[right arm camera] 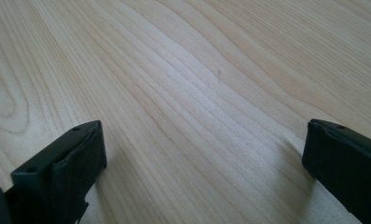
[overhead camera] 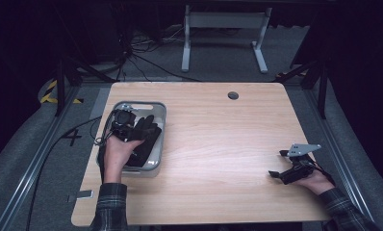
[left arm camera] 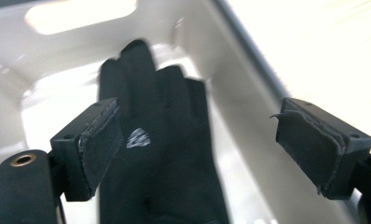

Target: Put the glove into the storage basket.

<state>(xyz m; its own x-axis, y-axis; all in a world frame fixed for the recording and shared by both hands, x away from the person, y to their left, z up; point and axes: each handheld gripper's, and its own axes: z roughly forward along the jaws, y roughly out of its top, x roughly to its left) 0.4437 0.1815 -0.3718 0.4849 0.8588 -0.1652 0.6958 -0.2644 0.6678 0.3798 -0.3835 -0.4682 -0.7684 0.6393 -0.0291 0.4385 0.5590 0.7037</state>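
Left gripper [left arm camera: 193, 140] hangs wide open, empty, above the black glove [left arm camera: 160, 154] lying inside the bin [overhead camera: 158, 126]; right gripper [right arm camera: 202, 172], well apart from the bin, gapes empty.

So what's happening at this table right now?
A person works with a two-jaw gripper in each hand. The left gripper hangs over a pale bin at the table's left side, jaws open, with a black glove lying in the bin below them, not gripped. The right gripper rests near the right edge of the wooden table, jaws open with nothing between them.
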